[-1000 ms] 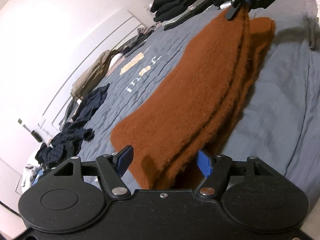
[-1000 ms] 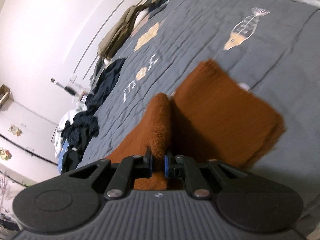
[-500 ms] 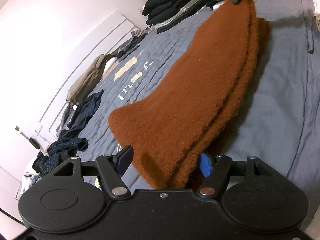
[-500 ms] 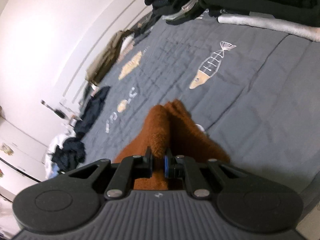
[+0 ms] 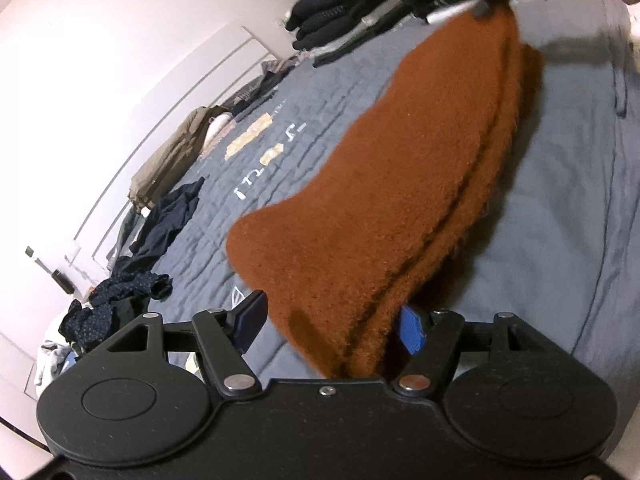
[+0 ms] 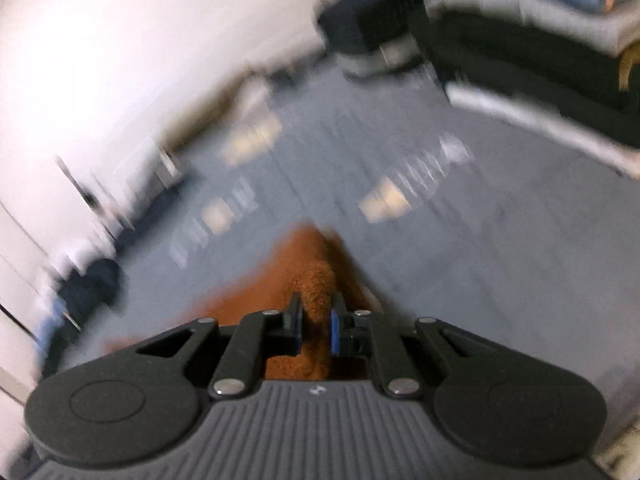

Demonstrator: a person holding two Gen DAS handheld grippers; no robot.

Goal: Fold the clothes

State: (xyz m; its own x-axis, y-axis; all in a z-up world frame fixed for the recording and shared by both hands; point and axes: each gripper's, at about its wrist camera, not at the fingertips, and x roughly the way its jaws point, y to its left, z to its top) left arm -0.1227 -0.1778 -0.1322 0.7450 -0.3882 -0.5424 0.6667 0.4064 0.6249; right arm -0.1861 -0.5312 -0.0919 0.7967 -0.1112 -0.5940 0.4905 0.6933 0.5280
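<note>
While the rust-brown fleece garment [image 5: 404,184] hangs folded in layers above the grey bed [image 5: 568,184], stretched between claws, it looks soft, thick and light. Right claw [image 6: 315,326] pinches one end; left claw [image 5: 332,326] stands wide around the other, gripping nothing.

Grey quilt [image 5: 560,216] with printed letters and fish across the middle. Dark crumpled clothes [image 5: 120,300] at lower left. Khaki jacket [image 5: 172,156] at left centre, against white wall [image 5: 100,60]. Stacked dark folded garments [image 5: 340,32] at upper centre.
</note>
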